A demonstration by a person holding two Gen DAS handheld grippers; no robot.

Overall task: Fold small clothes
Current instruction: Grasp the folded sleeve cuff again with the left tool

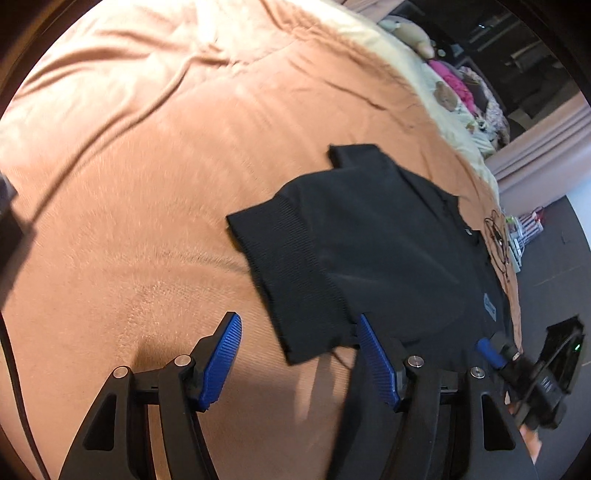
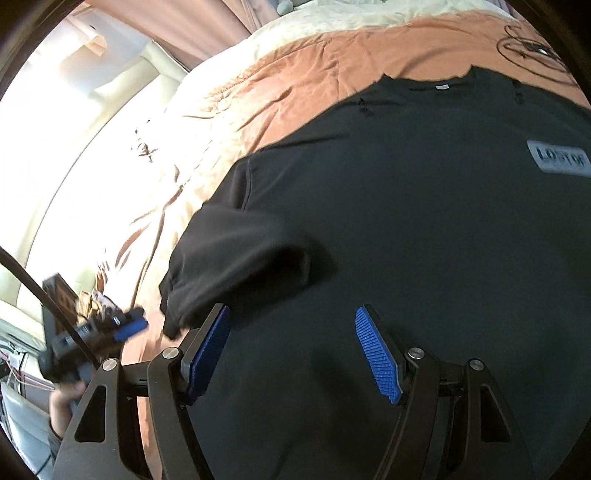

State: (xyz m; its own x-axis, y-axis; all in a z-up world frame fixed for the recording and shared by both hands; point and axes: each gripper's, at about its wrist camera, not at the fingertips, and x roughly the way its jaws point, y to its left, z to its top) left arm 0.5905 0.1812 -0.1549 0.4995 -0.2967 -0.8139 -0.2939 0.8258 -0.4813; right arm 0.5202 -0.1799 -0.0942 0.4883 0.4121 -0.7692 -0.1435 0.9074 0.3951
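Black T-shirt spread flat on orange bedspread. Left gripper open, empty, at folded-in sleeve; right gripper open, empty, over shirt body. Grey printed patch and neck label legible in right view only. Cream blanket beyond; pink curtain, pile of clothes far right.

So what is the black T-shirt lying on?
The black T-shirt lies spread on an orange-brown blanket, one sleeve folded over its body. The blanket shows all round it; whatever lies directly beneath the shirt is covered.
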